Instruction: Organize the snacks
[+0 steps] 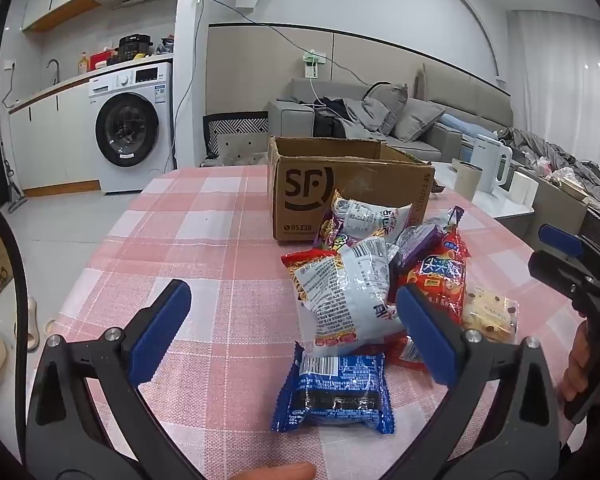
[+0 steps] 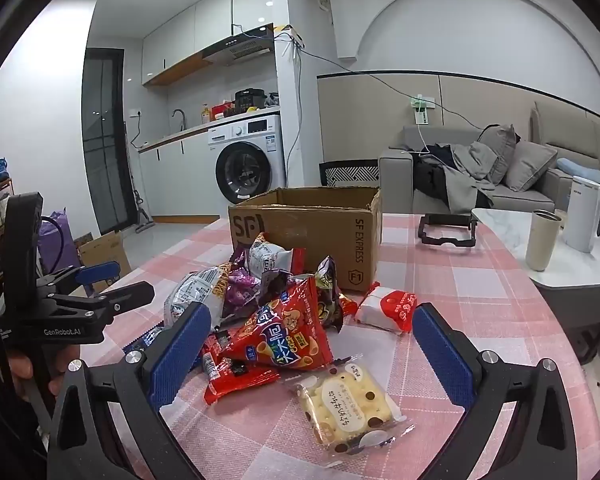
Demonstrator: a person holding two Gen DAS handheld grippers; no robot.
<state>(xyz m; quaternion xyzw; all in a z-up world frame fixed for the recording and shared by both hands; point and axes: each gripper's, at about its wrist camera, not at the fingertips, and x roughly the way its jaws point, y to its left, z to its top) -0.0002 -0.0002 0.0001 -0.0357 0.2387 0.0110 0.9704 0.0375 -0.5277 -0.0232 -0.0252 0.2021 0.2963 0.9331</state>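
Note:
A pile of snack packets lies on the pink checked tablecloth in front of an open SF cardboard box. My left gripper is open and empty, its jaws wide above a blue packet and a white packet. My right gripper is open and empty, its jaws on either side of a red triangular packet and a clear cracker packet. The box stands behind the pile. A white and red packet lies to the right.
A black frame lies on the cloth right of the box. A white side table with a beige cup and white kettle stands to the right. A washing machine and sofa are behind.

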